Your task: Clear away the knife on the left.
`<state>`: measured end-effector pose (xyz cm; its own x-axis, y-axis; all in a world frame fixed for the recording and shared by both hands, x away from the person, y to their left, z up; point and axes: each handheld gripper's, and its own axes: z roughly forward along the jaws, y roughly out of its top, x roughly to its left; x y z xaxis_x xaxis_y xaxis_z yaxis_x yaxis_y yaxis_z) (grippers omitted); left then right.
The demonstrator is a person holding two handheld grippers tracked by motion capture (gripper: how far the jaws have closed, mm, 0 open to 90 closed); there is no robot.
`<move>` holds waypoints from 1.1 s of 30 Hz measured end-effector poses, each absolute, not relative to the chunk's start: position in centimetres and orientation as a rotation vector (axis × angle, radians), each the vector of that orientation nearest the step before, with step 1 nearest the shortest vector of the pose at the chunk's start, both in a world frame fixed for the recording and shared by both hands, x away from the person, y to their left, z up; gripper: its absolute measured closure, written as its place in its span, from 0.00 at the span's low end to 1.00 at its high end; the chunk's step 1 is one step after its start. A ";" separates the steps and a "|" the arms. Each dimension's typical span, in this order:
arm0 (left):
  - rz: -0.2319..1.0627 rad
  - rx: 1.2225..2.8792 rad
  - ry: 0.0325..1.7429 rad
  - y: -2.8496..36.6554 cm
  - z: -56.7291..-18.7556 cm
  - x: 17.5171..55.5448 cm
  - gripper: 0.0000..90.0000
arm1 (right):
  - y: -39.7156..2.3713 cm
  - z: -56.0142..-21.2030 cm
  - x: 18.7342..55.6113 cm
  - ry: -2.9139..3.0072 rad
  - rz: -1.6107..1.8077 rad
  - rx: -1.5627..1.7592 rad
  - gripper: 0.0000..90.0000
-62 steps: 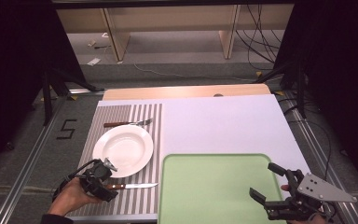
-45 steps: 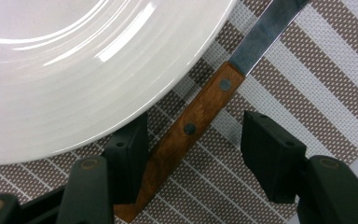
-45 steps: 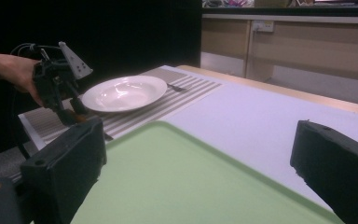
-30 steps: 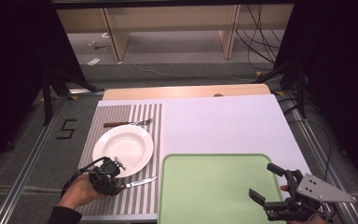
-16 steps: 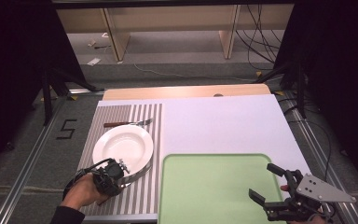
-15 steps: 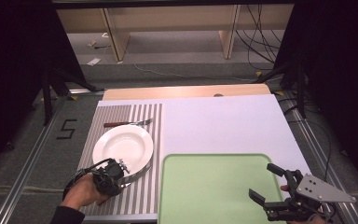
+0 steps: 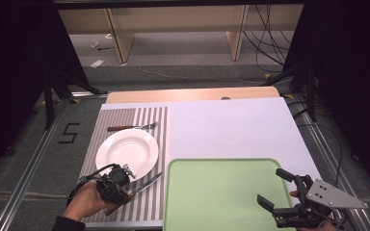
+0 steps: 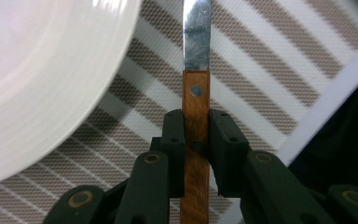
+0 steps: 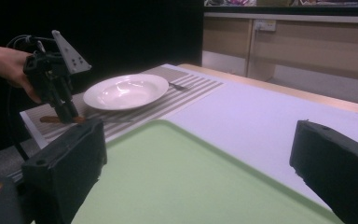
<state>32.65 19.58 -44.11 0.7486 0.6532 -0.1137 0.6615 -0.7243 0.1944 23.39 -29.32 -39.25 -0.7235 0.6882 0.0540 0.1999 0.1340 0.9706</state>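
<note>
Knife [image 8: 196,88], wooden handle with rivets, steel blade: clamped by its handle between the jaws of the left gripper [image 8: 196,135], lying over the striped placemat [image 8: 270,70] just beside the rim of the white plate [image 8: 37,79], blade pointing toward the green tray [image 7: 217,197]. Judged risk: the jaws bear on the narrow handle edges only, so a twist of the wrist could let the knife pivot or slip out; swinging the blade could also strike the plate rim, or drag the placemat if the tip catches its weave. Right gripper [image 7: 279,192] hangs spread wide and empty over the tray's near right corner, well apart from the knife. Fork [image 7: 131,127] lies on the placemat beyond the plate. The left gripper view gives the grip line on the handle; the high view gives the whole layout and the blade's heading; the right gripper view shows the left gripper side-on, low, near the placemat, though whether the handle touches it I cannot tell.
</note>
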 end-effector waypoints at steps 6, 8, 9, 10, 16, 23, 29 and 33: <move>-0.084 2.600 1.006 19.2 -42.7 32.1 0.85 | -29.3 -39.2 23.4 2.012 1.619 0.854 0.05; -0.073 2.541 1.010 19.1 -42.2 32.1 0.85 | -29.3 -39.2 23.4 2.011 1.619 0.854 0.05; -0.070 2.517 1.005 19.0 -42.0 32.1 0.85 | -29.3 -39.2 23.4 2.011 1.619 0.854 0.05; -0.062 2.489 1.004 19.0 -41.8 32.0 0.85 | -29.3 -39.2 23.4 2.012 1.619 0.855 0.05; -0.041 2.415 0.974 18.0 -40.9 31.7 0.85 | -29.3 -39.2 23.4 2.011 1.620 0.853 0.05; -0.082 2.433 0.932 16.3 -40.8 31.4 0.85 | -29.3 -39.2 23.3 2.012 1.618 0.854 0.05; -0.103 2.443 0.889 14.9 -40.7 31.5 0.85 | -29.3 -39.2 23.3 2.013 1.618 0.852 0.05; -0.097 2.436 0.872 14.1 -40.7 31.3 0.85 | -29.3 -39.2 23.3 2.011 1.620 0.851 0.05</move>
